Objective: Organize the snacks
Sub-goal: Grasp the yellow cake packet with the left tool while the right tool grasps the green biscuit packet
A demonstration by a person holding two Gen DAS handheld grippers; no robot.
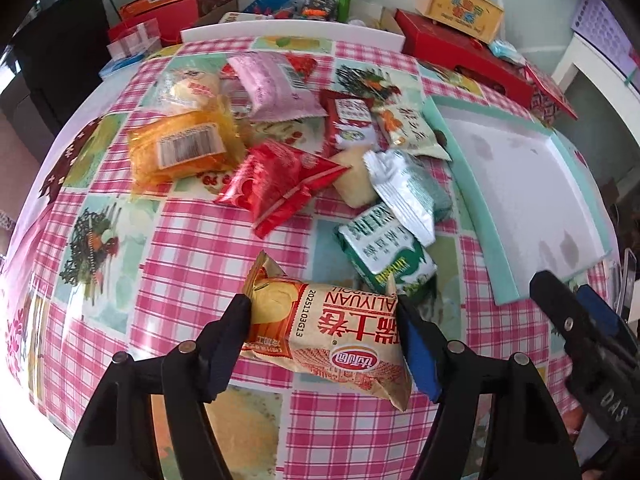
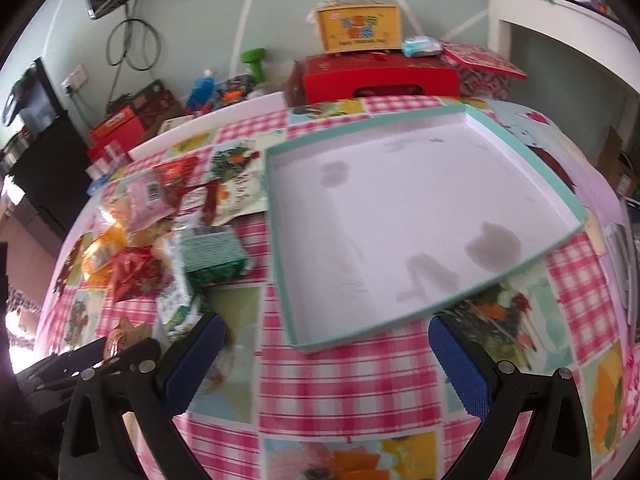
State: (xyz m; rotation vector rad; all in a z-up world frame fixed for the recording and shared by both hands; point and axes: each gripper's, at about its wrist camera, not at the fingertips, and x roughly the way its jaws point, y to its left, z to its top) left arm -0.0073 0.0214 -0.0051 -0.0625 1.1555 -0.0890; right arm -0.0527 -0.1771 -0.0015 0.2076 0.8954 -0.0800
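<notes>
My left tongs [image 1: 324, 320] pinch the light, crinkly, slippery egg-roll packet [image 1: 326, 332] by its ends, near the tray [image 2: 280, 240]; my right tongs [image 2: 326, 344] gape, empty.

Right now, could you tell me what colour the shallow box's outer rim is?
Mint green, with a white inside; the shallow box shows best in the right wrist view.

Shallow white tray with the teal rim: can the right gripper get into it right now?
Probably yes. The right gripper is open and empty, the tray lies just ahead, and nothing sits between them.
</notes>
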